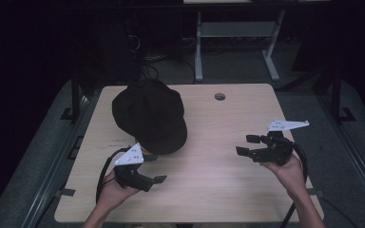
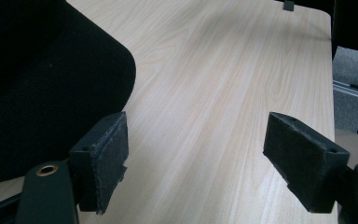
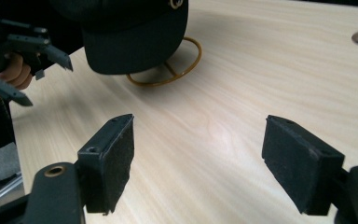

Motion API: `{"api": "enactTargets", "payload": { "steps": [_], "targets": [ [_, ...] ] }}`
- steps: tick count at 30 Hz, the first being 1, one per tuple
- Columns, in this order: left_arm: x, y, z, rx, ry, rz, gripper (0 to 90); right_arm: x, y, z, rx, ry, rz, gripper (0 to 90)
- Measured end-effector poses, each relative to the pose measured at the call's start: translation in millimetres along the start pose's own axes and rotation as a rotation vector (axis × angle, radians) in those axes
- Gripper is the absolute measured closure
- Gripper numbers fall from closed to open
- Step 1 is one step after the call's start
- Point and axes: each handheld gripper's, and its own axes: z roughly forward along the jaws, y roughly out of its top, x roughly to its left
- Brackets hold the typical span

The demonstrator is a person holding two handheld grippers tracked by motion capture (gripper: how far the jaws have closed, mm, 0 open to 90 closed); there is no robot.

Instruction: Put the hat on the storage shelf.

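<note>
I'm looking down on the wooden table (image 1: 228,185), and the biggest thing on it is the black cap (image 1: 149,115), sitting on the far left part of the top with its brim pointing back toward me. My left gripper (image 1: 154,168) hangs just beside that brim, jaws spread wide with nothing between them; in the left gripper view the cap's dark cloth (image 2: 42,88) bulges right up to one pad (image 2: 107,158). My right gripper (image 1: 247,145) sits well apart on the right side, jaws also spread and empty, aimed across at the cap (image 3: 135,42).

Risks, as I judge them: the cap is soft, so if I close the left jaws on the crown rather than the stiff brim, the cloth could bunch and slip free. Coming in too low, the pad could shove the cap along the smooth top instead of getting hold of it.

Smaller still: a thin yellowish ring (image 3: 168,65) peeks out beneath the brim, perhaps a rubber band. I could snag it with a pad or drag it along when the cap lifts.
</note>
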Motion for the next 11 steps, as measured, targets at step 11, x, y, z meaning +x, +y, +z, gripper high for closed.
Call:
{"api": "enactTargets", "payload": {
  "steps": [11],
  "targets": [
    [0.2,4.0,3.2,-0.008,-0.01,0.002,21.7,6.5,-40.0,-17.8,-0.015,-0.034,0.031,21.4]
  ]
}}
